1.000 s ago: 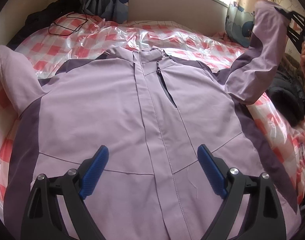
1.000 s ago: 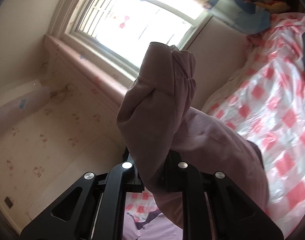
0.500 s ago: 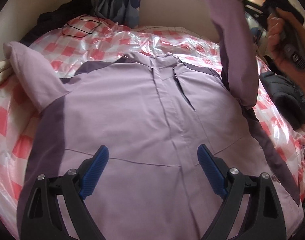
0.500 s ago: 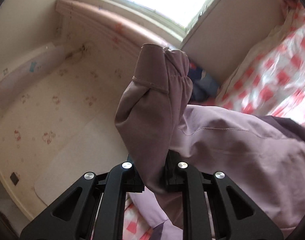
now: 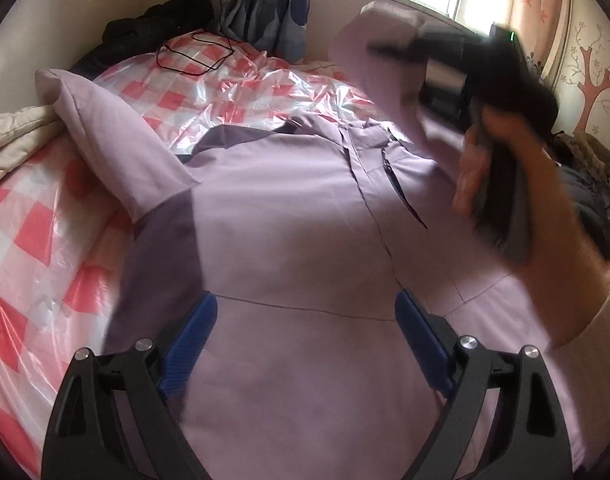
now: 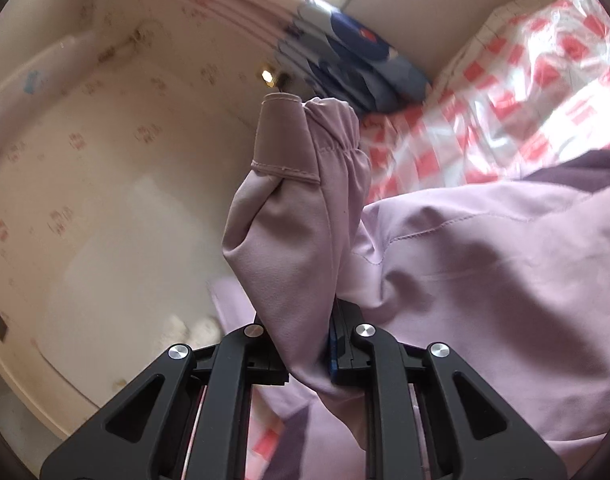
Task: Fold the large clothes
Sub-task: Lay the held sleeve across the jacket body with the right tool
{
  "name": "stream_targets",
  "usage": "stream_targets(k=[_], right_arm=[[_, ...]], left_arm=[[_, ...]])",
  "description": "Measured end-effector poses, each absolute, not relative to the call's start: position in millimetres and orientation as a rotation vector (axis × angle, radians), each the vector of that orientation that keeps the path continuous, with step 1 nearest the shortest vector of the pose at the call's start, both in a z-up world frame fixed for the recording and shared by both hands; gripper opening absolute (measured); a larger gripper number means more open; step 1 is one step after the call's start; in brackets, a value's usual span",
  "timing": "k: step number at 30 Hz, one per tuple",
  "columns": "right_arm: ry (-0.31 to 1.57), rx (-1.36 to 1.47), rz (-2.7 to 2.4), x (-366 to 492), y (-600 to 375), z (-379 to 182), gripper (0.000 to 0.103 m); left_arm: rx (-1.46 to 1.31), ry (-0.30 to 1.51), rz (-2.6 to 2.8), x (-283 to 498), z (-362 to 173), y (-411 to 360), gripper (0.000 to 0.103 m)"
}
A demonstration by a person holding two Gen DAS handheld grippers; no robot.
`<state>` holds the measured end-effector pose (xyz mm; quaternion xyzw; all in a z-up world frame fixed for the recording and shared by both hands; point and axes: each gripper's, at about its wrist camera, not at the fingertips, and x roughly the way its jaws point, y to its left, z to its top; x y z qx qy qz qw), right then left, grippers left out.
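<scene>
Left wrist view has the lilac jacket [image 5: 289,216] spread front-up on the bed [image 5: 45,240], with the left hand-held gripper [image 5: 305,328] hanging over its lower front, blue pads wide apart and nothing between them. Above the jacket's collar end, the right hand-held gripper [image 5: 389,50] is clenched on the cuff of the sleeve [image 6: 301,208], and a hand [image 5: 545,216] holds it there, with the sleeve draped down toward the jacket's chest.
</scene>
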<state>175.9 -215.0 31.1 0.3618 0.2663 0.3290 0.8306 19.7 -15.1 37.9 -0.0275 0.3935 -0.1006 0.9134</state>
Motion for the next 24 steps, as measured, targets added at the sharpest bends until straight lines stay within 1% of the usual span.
stream_targets(k=[6,8,11,14,17,19,20,21,22,24], right_arm=[[0.651,0.646,0.674,175,-173,-19,0.013],[0.675,0.591,0.66,175,-160,-31,0.013],[0.703,0.496,0.642,173,-142,-44,0.013],[0.716,0.373,0.632,166,-124,-48,0.014],[0.742,0.253,0.633,158,-106,-53,0.023],[0.796,0.192,0.644,158,-92,-62,0.037],[0.809,0.172,0.649,158,-88,-64,0.038],[0.821,0.135,0.64,158,-82,-67,0.042],[0.831,0.118,0.638,156,-79,-67,0.051],[0.87,0.122,0.67,158,-72,-70,0.065]], left_arm=[[-0.222,0.737,-0.028,27,62,73,0.087],[-0.323,0.712,0.048,27,67,110,0.091],[-0.45,0.698,0.083,25,66,143,0.091],[-0.508,0.687,0.111,23,66,158,0.091],[-0.507,0.688,0.104,21,66,156,0.091],[-0.483,0.698,0.089,20,66,146,0.091],[-0.473,0.702,0.082,22,65,143,0.091],[-0.462,0.708,0.076,28,63,138,0.091],[-0.45,0.714,0.07,28,62,135,0.091],[-0.414,0.735,0.059,33,57,126,0.091]])
